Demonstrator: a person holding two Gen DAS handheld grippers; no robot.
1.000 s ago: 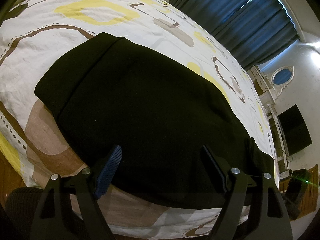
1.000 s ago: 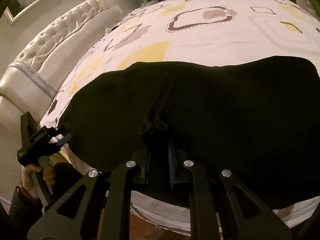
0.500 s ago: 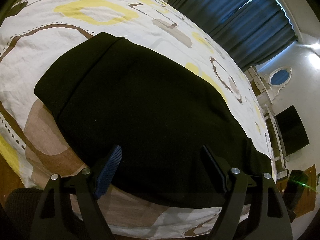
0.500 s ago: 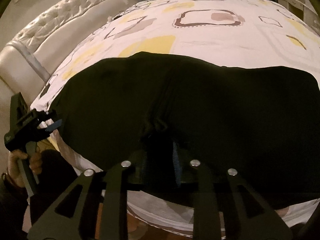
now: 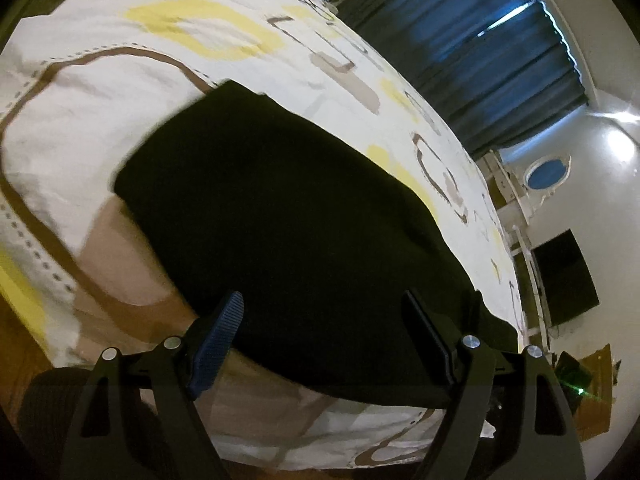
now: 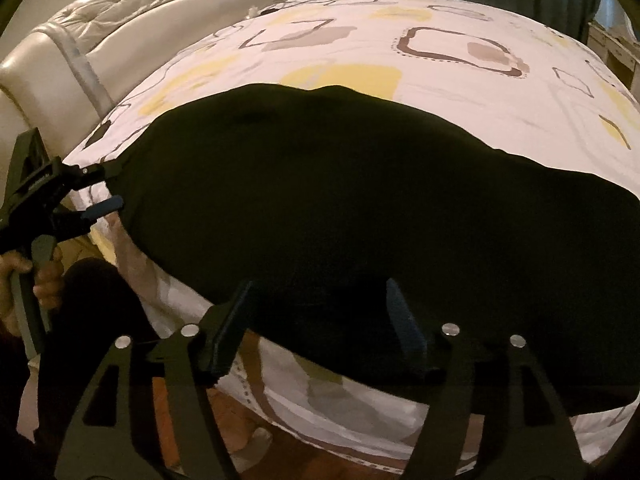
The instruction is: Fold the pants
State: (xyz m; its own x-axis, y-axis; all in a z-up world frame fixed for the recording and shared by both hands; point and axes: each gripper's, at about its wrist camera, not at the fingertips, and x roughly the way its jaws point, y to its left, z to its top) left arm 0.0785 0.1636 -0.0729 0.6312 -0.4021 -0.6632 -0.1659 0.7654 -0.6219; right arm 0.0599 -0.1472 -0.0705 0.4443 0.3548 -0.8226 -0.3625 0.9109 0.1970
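Left wrist view: the left gripper (image 5: 324, 320) hangs spread wide over the near edge of the black pants (image 5: 288, 216), pinching nothing. One ribbed blue pad shows on its left finger. The pants lie folded, matte and smooth, on a bedsheet (image 5: 100, 92) printed with yellow and brown rounded shapes. Dark pleated curtains (image 5: 480, 56) and a black wall screen (image 5: 566, 280) show only here.

Right wrist view: the right gripper (image 6: 320, 320) has just been opening; its jaws stand apart above the pants' near edge, which lies between them unpressed. A tufted cream headboard (image 6: 160, 4) shows only here, as does a hand (image 6: 44, 276) holding the left gripper's handle. No writing is readable.
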